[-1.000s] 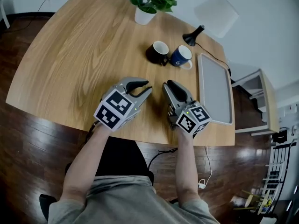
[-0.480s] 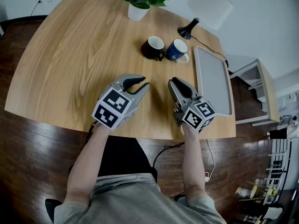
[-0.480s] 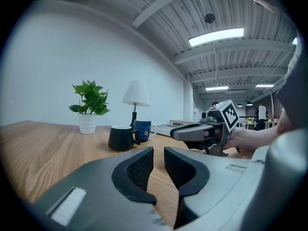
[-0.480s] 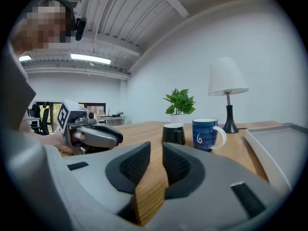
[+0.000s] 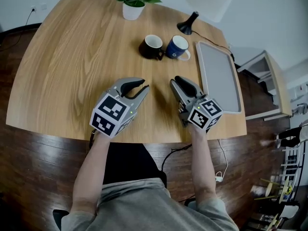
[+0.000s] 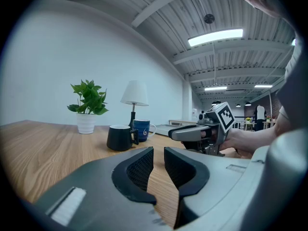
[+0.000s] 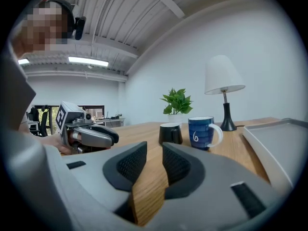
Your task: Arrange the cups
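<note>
A black cup (image 5: pixel 150 47) and a blue cup (image 5: pixel 177 47) with a white handle stand side by side, almost touching, at the far middle of the wooden table (image 5: pixel 72 57). Both grippers hover low over the near part of the table and point at the cups from well short of them. My left gripper (image 5: pixel 144 85) is open with a narrow gap and holds nothing. The jaws of my right gripper (image 5: pixel 175 79) are opening, with nothing between them. The cups show again as black (image 6: pixel 119 137) and blue (image 6: pixel 142 129), and as black (image 7: pixel 170 133) and blue (image 7: pixel 202 132).
A grey tray (image 5: pixel 219 76) lies along the table's right edge, just right of the right gripper. A potted plant (image 5: pixel 132 4) and a black-footed lamp (image 5: pixel 187 23) stand at the far edge behind the cups. The table's front edge runs under both hands.
The head view has swung, so table and cups sit further left in the picture. The right gripper's jaws closed and have parted again. The cups have not moved on the table.
</note>
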A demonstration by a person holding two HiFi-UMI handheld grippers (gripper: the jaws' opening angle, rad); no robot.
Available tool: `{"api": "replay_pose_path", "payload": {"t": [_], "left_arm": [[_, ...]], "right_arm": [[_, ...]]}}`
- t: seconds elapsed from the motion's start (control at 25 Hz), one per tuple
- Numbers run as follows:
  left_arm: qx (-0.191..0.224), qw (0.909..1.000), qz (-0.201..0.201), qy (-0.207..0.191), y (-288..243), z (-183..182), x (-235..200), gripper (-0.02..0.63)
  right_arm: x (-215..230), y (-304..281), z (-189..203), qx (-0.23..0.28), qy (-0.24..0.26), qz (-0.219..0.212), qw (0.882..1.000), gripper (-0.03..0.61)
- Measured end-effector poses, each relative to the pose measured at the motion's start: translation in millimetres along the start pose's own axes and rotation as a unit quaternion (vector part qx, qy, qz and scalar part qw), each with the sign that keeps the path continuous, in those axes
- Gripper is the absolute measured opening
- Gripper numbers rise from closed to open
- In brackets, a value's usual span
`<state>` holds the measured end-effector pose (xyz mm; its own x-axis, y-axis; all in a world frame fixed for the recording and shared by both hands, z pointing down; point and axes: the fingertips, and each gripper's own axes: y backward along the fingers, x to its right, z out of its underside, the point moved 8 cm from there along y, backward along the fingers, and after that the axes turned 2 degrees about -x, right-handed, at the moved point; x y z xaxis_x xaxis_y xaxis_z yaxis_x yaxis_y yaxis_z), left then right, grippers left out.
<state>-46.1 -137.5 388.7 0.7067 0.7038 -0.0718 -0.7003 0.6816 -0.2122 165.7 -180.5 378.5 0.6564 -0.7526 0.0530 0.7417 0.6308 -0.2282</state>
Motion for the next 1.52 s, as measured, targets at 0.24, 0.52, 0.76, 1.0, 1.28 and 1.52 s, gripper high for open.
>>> {"api": "replay_pose_path", "payload": {"t": [0.24,0.52,0.76,1.0,1.28,1.52], "left_arm": [[0.0,1.0,0.0,0.0,1,0,-1,0.08],[0.001,1.0,0.002,0.0,2,1,-2,0.08],[0.001,1.0,0.0,0.0,2,1,-2,0.08],[0.002,1.0,0.0,0.0,1,1,0,0.08],[0.001,1.0,0.0,0.0,1,0,0,0.08],[0.001,1.0,0.0,-0.001,2,0,-1,0.08]], "right_arm": [[15,3,-5,-0.009,-0.001,0.014,1.0,0.114],[36,7,-19,-0.013,0.015,0.034,0.999,0.115],[64,6,-31,-0.044,0.041,0.051,0.997,0.115],[78,7,-37,-0.063,0.055,0.059,0.995,0.121],[81,5,-34,-0.065,0.055,0.068,0.994,0.121],[99,-10,-38,-0.099,0.084,0.082,0.988,0.229]]}}
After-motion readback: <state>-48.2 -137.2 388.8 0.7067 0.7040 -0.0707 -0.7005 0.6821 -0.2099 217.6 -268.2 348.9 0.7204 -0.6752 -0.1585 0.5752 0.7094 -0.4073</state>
